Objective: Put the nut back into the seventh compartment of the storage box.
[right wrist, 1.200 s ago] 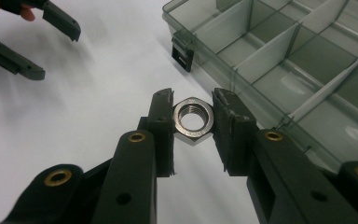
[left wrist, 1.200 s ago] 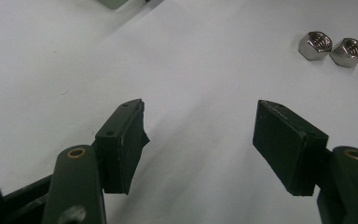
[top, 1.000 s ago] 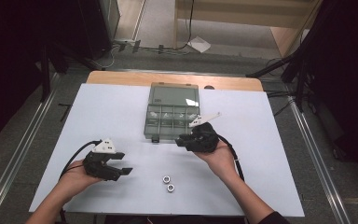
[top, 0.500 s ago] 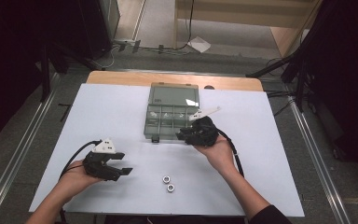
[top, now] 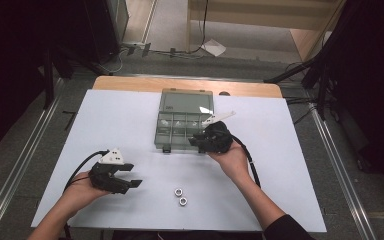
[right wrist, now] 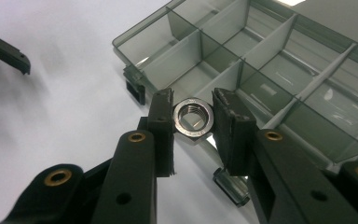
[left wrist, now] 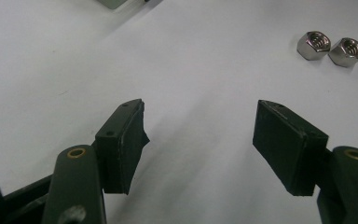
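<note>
- Your right gripper [right wrist: 193, 122] is clamped on a bright steel hex nut [right wrist: 194, 119], one pad on each of two opposite flats, threaded bore facing the camera. The nut sits above the near edge of the smoky grey clear plastic compartment box [right wrist: 261, 60], just over its front row of cells.
- Your left gripper [left wrist: 200, 140] has its jaws spread wide with nothing between them; it rests on the white table sheet [top: 125, 125], well in front and to the left of the box.
- Two more steel hex nuts [top: 180, 196] lie touching each other on the sheet in front of the box, between your two hands.
- Step in hand, as judged: placing the held nut into a front cell. Carry it past the front wall until it is squarely over one cell, not over a divider (the thin walls will deflect it).
- Lower before you let go, so the nut does not bounce into a neighbouring cell.
- Open the jaws only a little; a wide release may knock the partitions.
- Against the earlier high view: your right gripper has shifted only slightly at the box front; your left gripper and the two loose nuts are unchanged.
</note>
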Motion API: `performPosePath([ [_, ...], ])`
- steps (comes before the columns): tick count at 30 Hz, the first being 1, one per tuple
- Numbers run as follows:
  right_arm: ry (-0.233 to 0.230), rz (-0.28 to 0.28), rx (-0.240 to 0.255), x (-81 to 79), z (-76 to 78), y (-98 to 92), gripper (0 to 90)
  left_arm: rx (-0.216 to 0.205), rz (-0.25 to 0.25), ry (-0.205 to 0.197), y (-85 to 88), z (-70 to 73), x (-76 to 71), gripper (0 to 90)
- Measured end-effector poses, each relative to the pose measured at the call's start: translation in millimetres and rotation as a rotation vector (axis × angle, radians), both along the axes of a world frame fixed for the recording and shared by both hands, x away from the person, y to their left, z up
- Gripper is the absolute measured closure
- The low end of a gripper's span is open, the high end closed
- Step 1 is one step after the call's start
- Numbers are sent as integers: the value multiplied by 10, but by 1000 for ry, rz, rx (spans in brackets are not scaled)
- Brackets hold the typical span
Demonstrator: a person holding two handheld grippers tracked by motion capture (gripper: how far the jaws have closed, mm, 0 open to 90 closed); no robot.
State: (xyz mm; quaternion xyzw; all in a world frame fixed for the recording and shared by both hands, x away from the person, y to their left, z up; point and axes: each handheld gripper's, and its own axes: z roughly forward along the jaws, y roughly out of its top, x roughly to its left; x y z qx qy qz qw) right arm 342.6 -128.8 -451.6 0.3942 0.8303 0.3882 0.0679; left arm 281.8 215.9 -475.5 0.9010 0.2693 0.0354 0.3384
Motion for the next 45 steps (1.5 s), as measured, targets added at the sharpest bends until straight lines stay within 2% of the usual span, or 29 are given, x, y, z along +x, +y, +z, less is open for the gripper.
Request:
performPosePath([
  [9, 2, -21, -1, 86, -41, 5, 710, 0, -1, 0, 1, -2, 0, 339],
  [21, -23, -45, -15, 161, -139, 73, 710, -5, -1, 0, 2, -2, -1, 339],
  [30, -11, -60, -38, 192, -229, 123, 709, -7, -1, 1, 2, -3, 0, 339],
  [35, -14, -60, -49, 202, -253, 131, 703, 8, -4, 6, 8, 9, 1, 339],
  [36, -8, -66, -47, 201, -256, 130, 697, 9, -5, 5, 9, 9, 2, 339],
  [38, -2, -78, -30, 205, -258, 113, 627, 8, -3, 5, 10, 11, 0, 339],
  [39, -4, -81, -25, 209, -252, 105, 605, -13, 0, -3, 8, -4, -1, 339],
  [41, 2, -84, -8, 201, -231, 85, 569, -14, -1, -2, 8, -5, -1, 339],
  [45, 2, -68, 5, 164, -200, 59, 481, -13, -1, -3, 10, -3, 1, 339],
])
